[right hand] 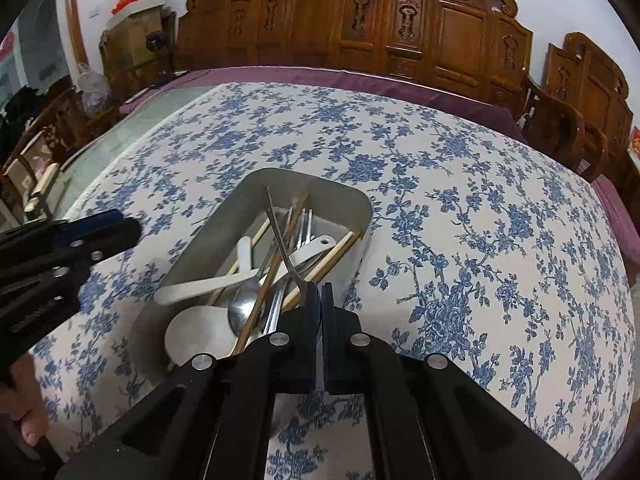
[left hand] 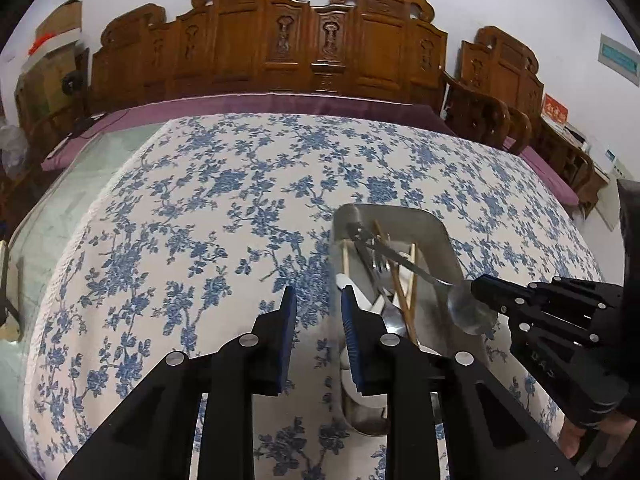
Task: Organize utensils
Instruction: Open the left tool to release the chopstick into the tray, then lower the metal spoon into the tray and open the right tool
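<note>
A grey rectangular tray (right hand: 352, 200) (left hand: 440, 232) stands on the floral tablecloth and holds white spoons (right hand: 200, 284), a metal spoon (right hand: 244, 308), a fork (right hand: 306, 224) and wooden chopsticks (right hand: 340, 250). My right gripper (right hand: 320, 292) is shut on the bowl of a long metal spoon (left hand: 470, 312); its handle (right hand: 280, 236) slants out over the tray. In the left wrist view the right gripper (left hand: 486, 290) comes in from the right. My left gripper (left hand: 318, 300) is open and empty, just left of the tray's near end, and also shows in the right wrist view (right hand: 120, 228).
The table is covered with a blue-and-white floral cloth (left hand: 224, 208) with a purple edge (left hand: 280, 102). Carved wooden chairs (left hand: 280, 40) stand along the far side and right. Cardboard boxes (right hand: 140, 12) are stacked at the back left.
</note>
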The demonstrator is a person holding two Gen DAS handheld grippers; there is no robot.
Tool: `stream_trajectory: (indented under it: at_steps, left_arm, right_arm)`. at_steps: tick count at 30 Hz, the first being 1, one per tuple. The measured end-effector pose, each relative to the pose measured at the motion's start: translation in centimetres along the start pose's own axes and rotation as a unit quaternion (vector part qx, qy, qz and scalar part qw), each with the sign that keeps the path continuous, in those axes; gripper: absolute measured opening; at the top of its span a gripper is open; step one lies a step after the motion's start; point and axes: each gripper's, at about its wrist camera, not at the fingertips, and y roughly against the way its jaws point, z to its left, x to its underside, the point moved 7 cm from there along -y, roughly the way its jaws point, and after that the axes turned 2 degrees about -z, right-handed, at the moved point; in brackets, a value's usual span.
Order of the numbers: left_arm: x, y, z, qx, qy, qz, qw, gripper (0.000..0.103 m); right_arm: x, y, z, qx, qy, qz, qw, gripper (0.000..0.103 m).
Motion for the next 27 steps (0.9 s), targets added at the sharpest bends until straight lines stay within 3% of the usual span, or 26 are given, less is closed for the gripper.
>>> stream_trajectory:
  at_steps: [12,25,27]
  left_arm:
    - [0.0,-0.2,0.7,-0.008,0.000,0.003,1.0000,0.022]
    - [-0.1,-0.2,0.7,-0.011,0.001,0.002,0.9999,0.022]
    - [-0.1,-0.1,0.8,-0.013,0.001,0.000,0.9999,0.027]
  right_arm:
    - [-0.1,-1.4,1.5,-0.024,-0.008,0.000,1.000,0.005]
    - [0.5,0.2,3.9,-0.119,-0.013,-0.009,0.993,0.014]
    - [0.7,0.6,3.9,-0.129,-0.014,-0.013,0.991,0.014]
